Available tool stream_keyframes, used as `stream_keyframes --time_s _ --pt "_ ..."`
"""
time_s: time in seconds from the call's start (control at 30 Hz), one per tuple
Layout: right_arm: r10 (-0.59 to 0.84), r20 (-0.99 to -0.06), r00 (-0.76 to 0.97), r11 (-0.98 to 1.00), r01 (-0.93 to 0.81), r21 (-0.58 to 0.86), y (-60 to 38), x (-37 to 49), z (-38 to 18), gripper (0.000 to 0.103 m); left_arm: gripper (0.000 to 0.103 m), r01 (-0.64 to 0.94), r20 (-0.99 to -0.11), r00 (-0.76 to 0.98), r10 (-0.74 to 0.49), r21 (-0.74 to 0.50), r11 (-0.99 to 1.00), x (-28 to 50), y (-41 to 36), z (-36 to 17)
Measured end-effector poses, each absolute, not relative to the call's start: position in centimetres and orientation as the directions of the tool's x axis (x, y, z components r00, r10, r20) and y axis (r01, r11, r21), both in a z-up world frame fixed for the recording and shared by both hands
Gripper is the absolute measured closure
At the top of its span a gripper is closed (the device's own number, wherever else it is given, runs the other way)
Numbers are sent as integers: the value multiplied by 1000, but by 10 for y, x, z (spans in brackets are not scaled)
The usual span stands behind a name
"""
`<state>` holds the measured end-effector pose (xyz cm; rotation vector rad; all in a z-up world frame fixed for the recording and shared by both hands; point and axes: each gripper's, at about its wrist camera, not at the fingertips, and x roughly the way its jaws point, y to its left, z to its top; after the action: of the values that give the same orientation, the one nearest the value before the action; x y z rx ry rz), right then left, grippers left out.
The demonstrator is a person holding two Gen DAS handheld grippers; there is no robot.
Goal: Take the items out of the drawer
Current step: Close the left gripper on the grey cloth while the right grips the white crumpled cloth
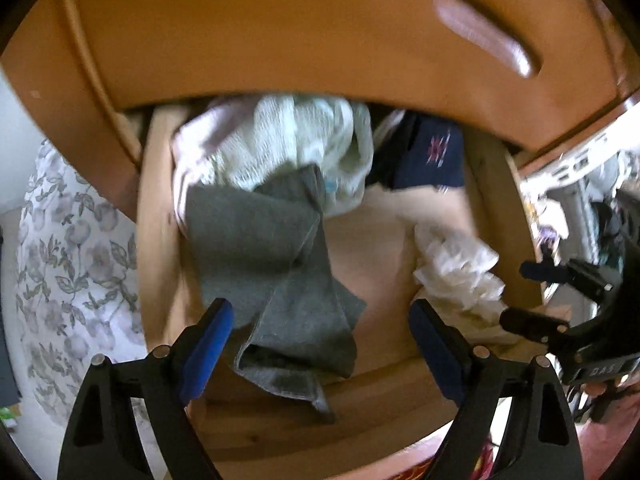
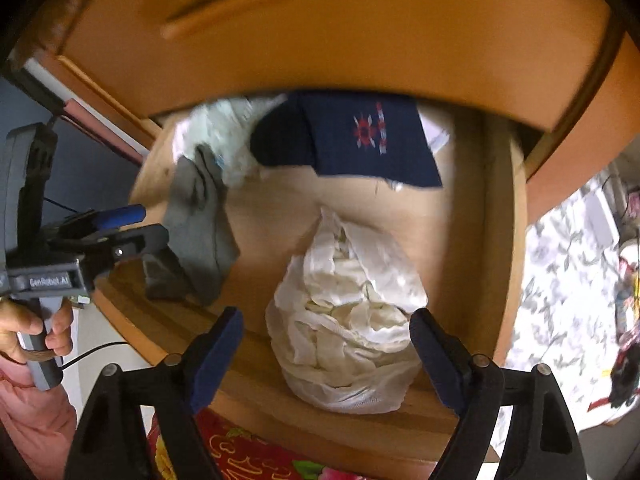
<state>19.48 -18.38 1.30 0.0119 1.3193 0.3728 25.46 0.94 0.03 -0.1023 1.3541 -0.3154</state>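
Note:
The open wooden drawer [image 1: 280, 428] holds clothing. A grey cloth [image 1: 272, 272] drapes over its front edge, and my left gripper [image 1: 320, 320] stands open around the cloth's lower part without gripping it. A white mesh bundle [image 2: 352, 320] sits at the drawer's front, between the fingers of my open right gripper [image 2: 326, 320]. At the back lie a pale green-white cloth [image 1: 296, 140] and a navy sock [image 2: 352, 140] with a red pattern. The right wrist view shows the left gripper [image 2: 132, 226] beside the grey cloth [image 2: 204, 232]. In the left wrist view the right gripper [image 1: 532, 296] is beside the bundle [image 1: 456, 268].
A shut drawer front with a handle [image 2: 228, 4] overhangs the back of the open drawer. Floral fabric [image 1: 72, 260] lies left of the drawer and also right of it [image 2: 560, 280]. A red patterned item [image 2: 240, 452] sits below the drawer front. A person's hand [image 2: 24, 332] holds the left gripper's handle.

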Motion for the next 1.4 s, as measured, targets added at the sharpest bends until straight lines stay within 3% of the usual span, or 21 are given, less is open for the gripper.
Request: stream_keyframes --time_s 0.47,0.73,0.83,1.13,1.4 --pt "224 -973 62 946 -255 201 -173 208 -25 28 13 233 -992 21 -126 -118 965 270 -16 -38" --pt "209 -975 76 949 -257 183 -169 213 -27 68 16 252 -998 14 -69 -63 966 290 -34 -48" --pt "206 -974 89 950 -257 178 -176 214 -28 77 17 262 -998 19 -55 -48 964 294 -44 -51" --pt "187 -975 120 957 -245 154 -199 215 -20 88 37 274 -997 68 -29 -9 962 297 -57 -54" --pt "198 -972 129 958 -237 164 -206 218 -21 91 70 270 -991 132 -7 29 963 298 -53 -52"
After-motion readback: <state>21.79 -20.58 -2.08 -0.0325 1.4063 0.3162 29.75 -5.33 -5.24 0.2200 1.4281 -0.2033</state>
